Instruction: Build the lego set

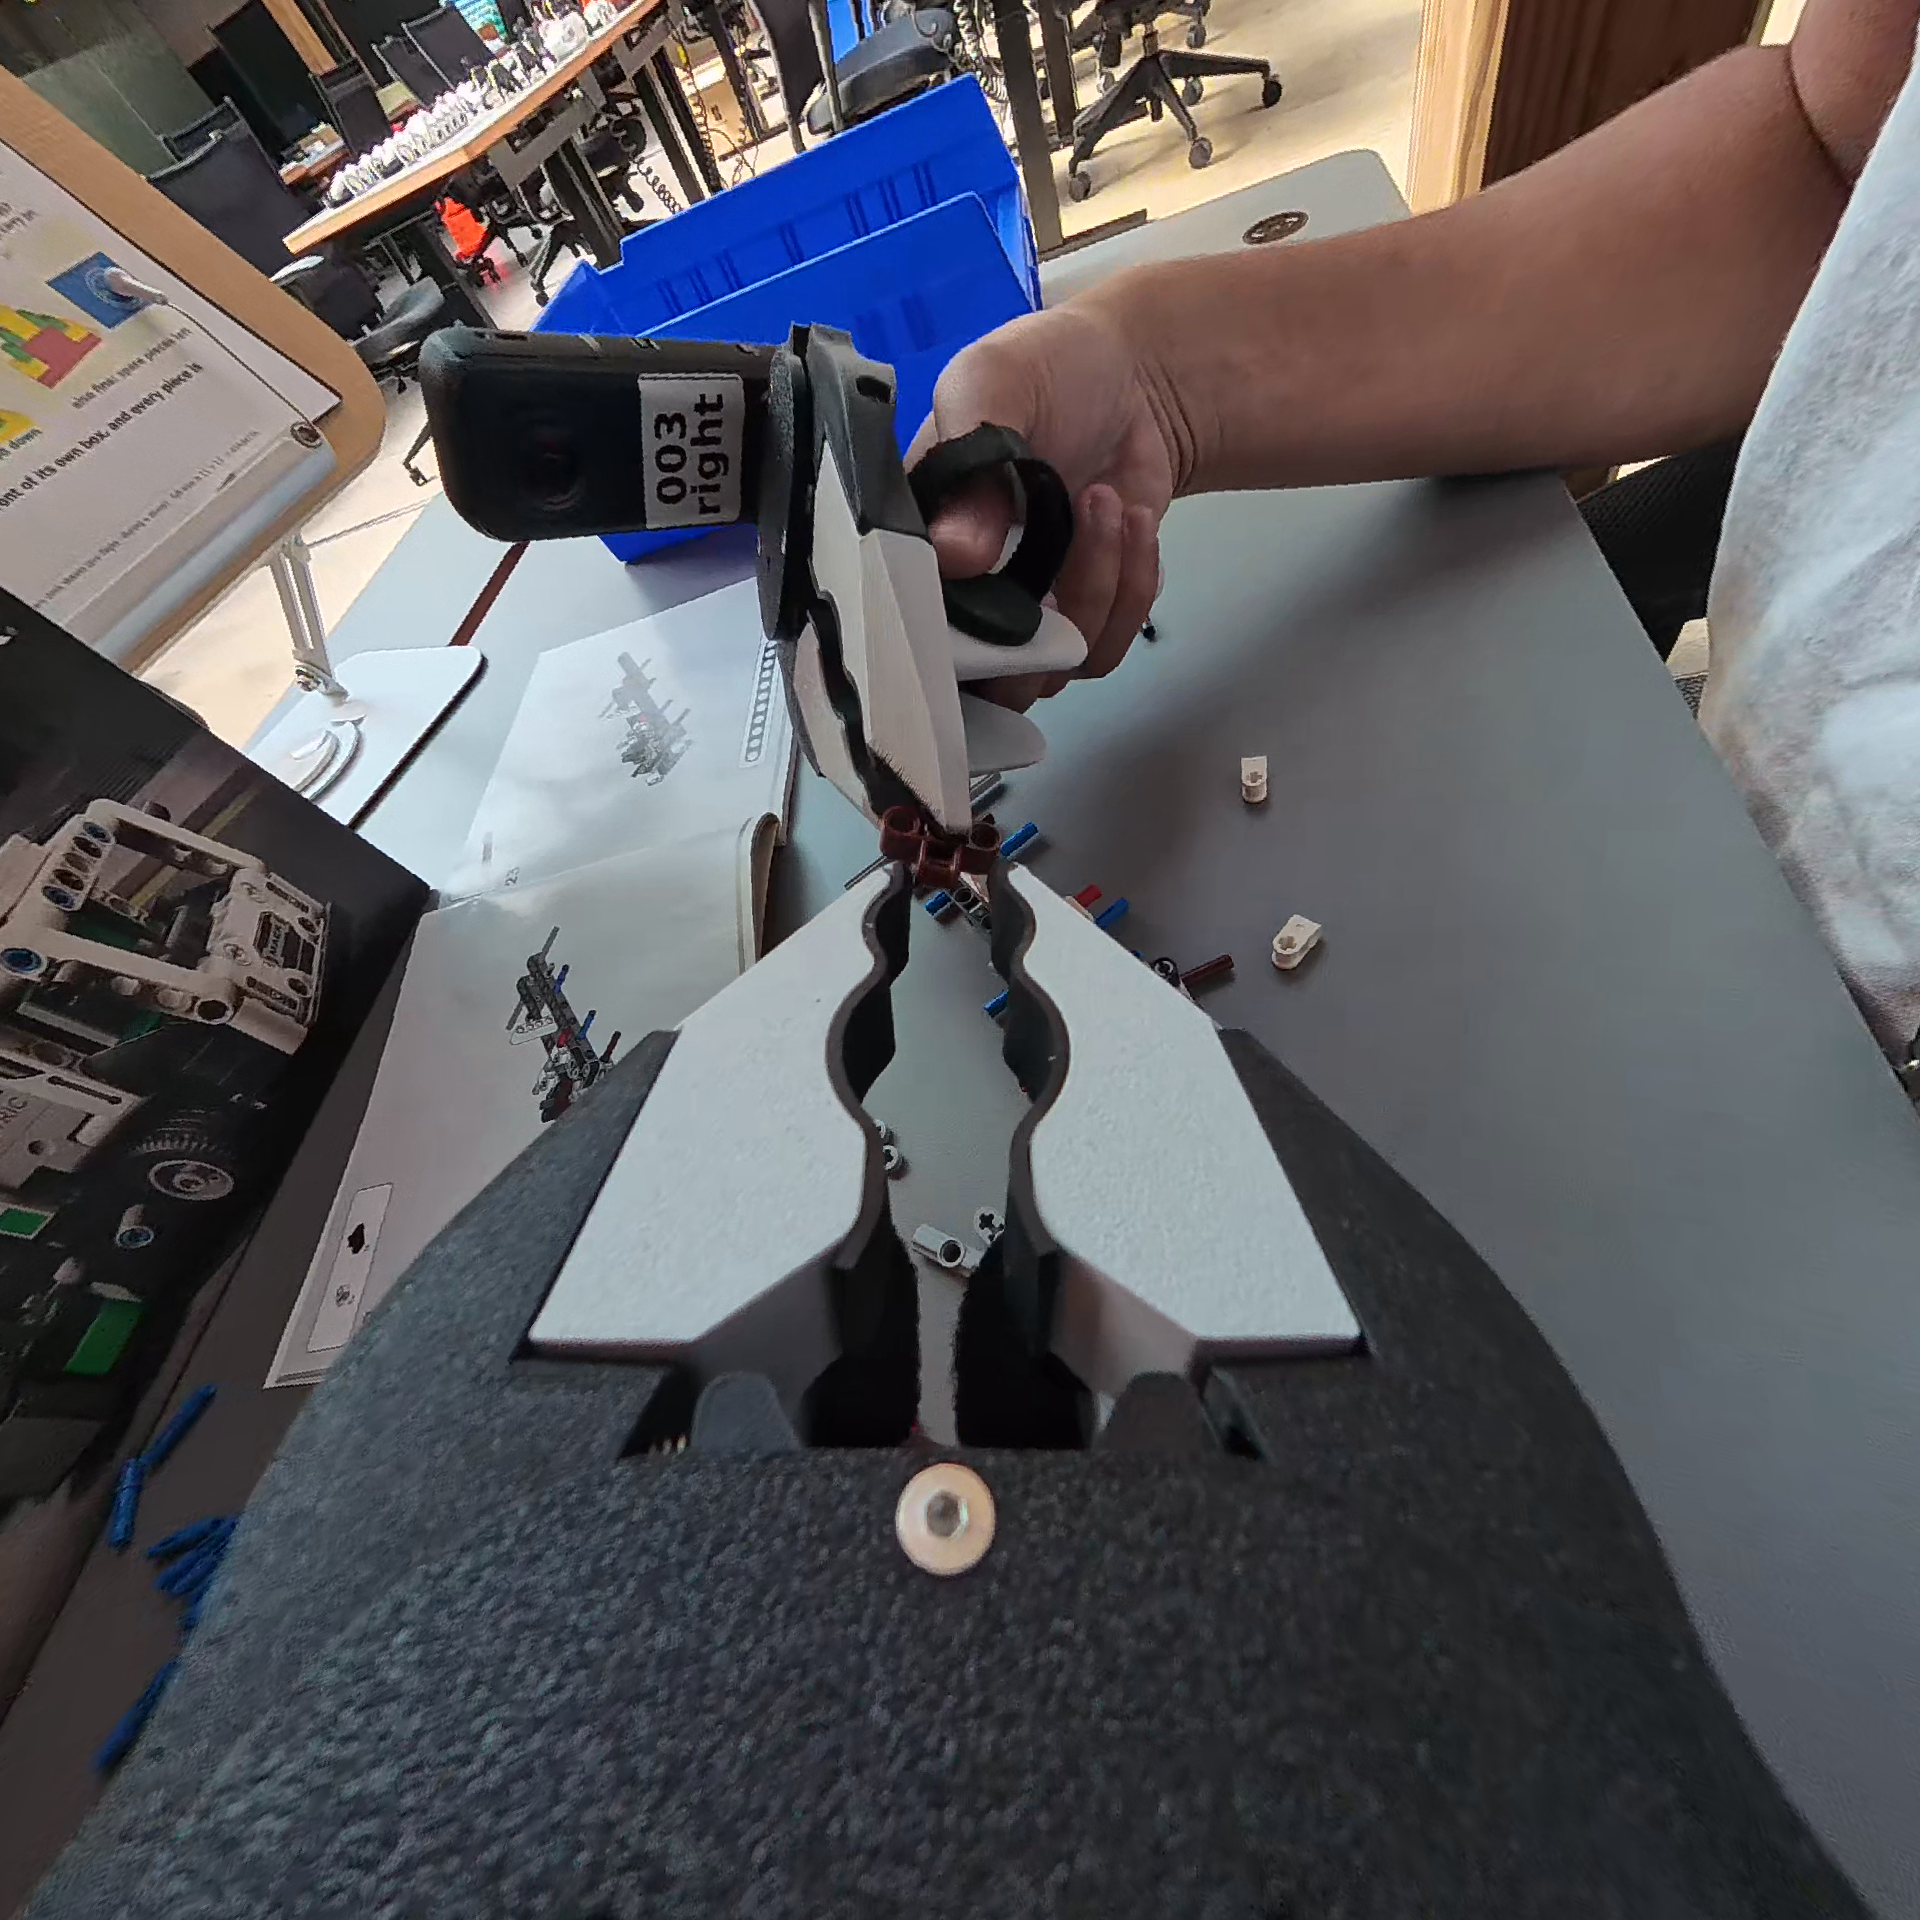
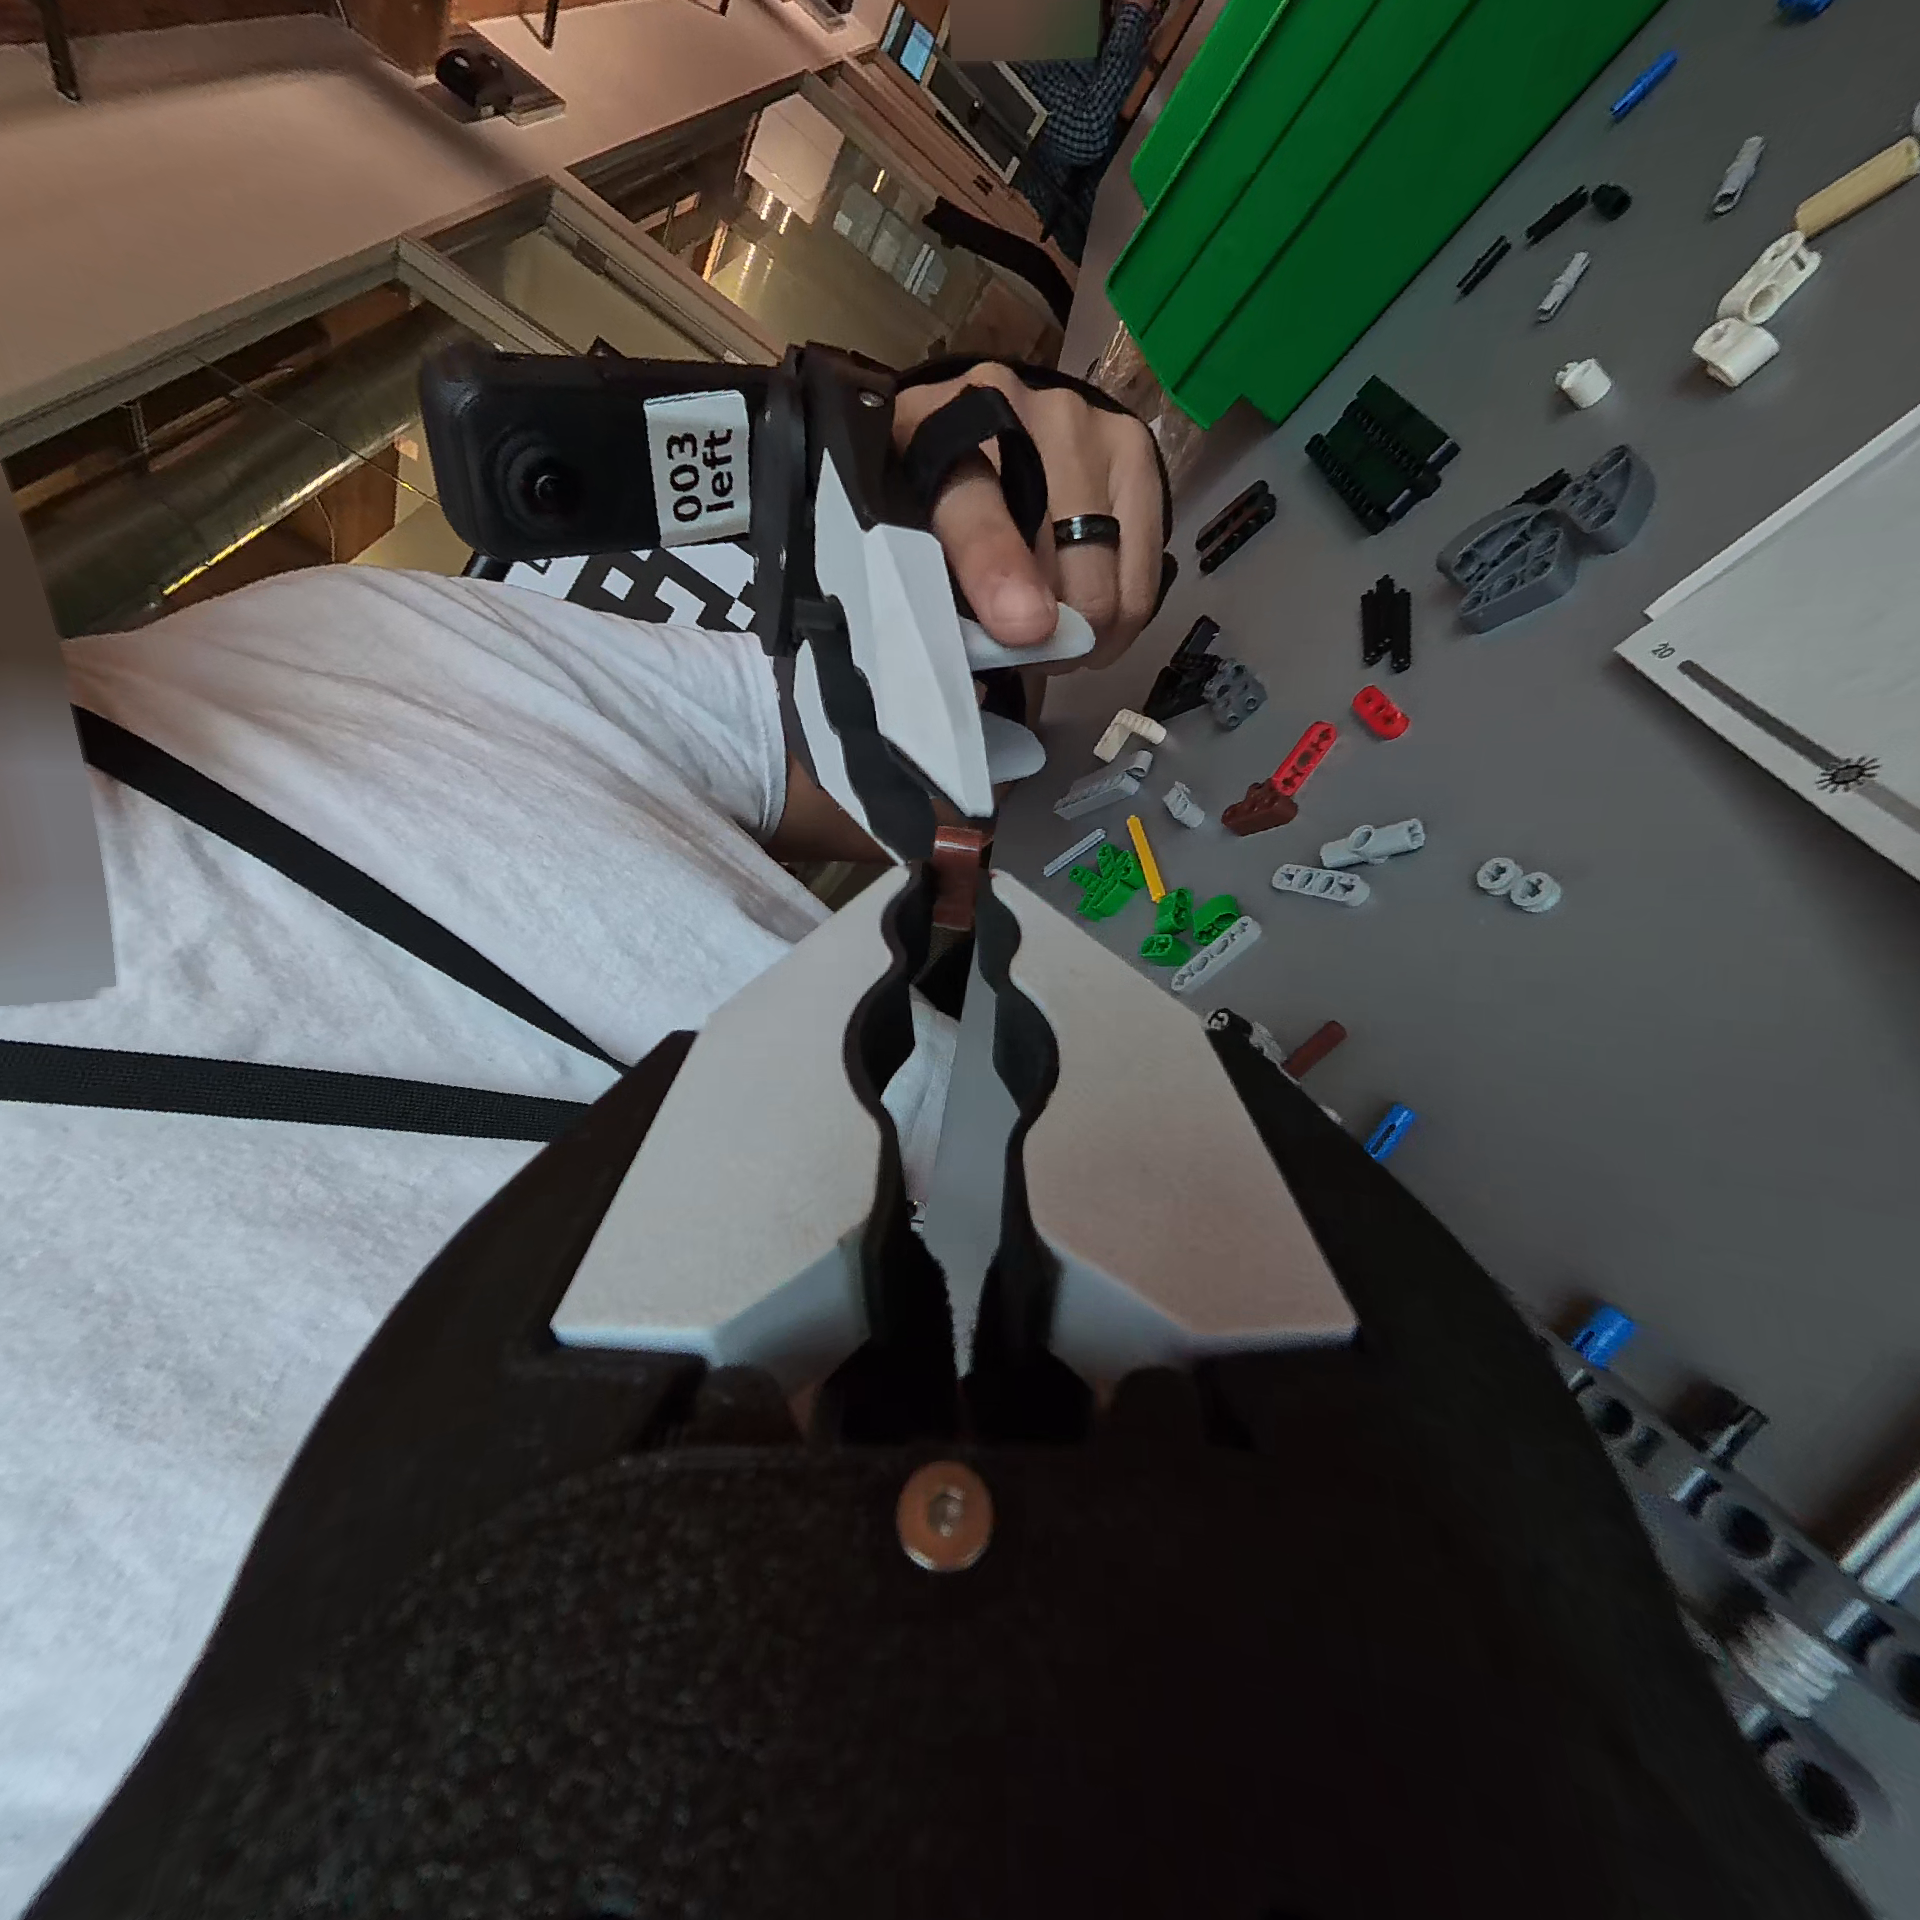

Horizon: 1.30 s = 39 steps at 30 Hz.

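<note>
Both grippers meet on one reddish-brown connector piece (image 1: 938,844). Right gripper (image 2: 951,883) nearly closed, pinching it. Left gripper (image 1: 943,881) slightly ajar; pad contact looks likely, unclear. Loose pins (image 1: 1101,914) on grey table (image 1: 1455,1143).

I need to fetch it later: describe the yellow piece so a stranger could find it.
On the grey table, below the green bin, look at the cluster of green pieces. The yellow axle lies among them: a thin straight rod, the only yellow part there.

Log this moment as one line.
left gripper: shut on brown connector piece | right gripper: shut on same piece | above grey table
</note>
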Motion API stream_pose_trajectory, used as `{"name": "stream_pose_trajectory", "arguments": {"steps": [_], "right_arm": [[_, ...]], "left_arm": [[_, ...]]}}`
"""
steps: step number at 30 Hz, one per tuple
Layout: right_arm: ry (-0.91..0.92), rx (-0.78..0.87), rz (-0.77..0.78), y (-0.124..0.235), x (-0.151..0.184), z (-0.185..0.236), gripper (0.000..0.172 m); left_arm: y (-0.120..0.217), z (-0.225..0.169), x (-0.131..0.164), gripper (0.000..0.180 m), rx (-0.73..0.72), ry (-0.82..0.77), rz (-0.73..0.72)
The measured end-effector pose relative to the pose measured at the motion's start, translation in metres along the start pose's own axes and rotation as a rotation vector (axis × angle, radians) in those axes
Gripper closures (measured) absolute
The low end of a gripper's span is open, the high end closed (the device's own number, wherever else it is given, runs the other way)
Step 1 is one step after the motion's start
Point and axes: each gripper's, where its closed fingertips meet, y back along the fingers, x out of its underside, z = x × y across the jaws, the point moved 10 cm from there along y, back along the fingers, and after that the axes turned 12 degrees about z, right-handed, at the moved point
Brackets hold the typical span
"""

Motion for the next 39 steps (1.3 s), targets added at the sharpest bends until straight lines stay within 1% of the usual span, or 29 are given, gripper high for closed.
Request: {"name": "stream_pose_trajectory", "arguments": {"steps": [2,5,7,9,14,18,27,31,33,39], "right_arm": [[-0.007,0.030,0.009,0.0002,0.0007,-0.0026,0.166],[-0.001,-0.040,0.010,-0.0009,0.0012,0.0017,0.165],[-0.001,-0.019,0.028,-0.0024,0.0020,0.0008,0.165],[-0.002,-0.036,0.025,-0.0034,0.0020,0.0015,0.165],[-0.008,-0.034,0.039,-0.0055,0.0031,0.0002,0.165],[-0.012,-0.031,0.037,-0.0033,0.0035,-0.0008,0.165],[-0.025,-0.036,0.043,-0.0052,0.0045,-0.0037,0.165],[-0.025,-0.026,0.030,-0.0038,0.0036,-0.0032,0.165],[-0.019,-0.013,-0.001,-0.0014,0.0015,-0.0028,0.165],[0.000,0.010,-0.021,0.0004,0.0007,-0.0012,0.164]], "left_arm": [[0.0014,0.0000,-0.0013,0.168,-0.005,-0.002,-0.017],[0.0025,0.0000,-0.0023,0.168,-0.003,-0.001,-0.022],[0.0025,-0.0011,-0.0026,0.167,-0.008,-0.010,-0.025],[0.0023,-0.0025,-0.0039,0.168,-0.006,-0.015,-0.031],[-0.0004,-0.0063,-0.0034,0.174,-0.008,-0.046,-0.017],[-0.0004,-0.0049,-0.0017,0.171,-0.012,-0.042,-0.007],[-0.0054,-0.0069,0.0019,0.173,-0.014,-0.063,0.008],[-0.0057,-0.0039,0.0018,0.174,-0.030,-0.063,0.002],[-0.0060,-0.0008,0.0012,0.174,-0.052,-0.049,0.003],[-0.0055,0.0016,0.0000,0.174,-0.050,-0.042,0.005]]}}
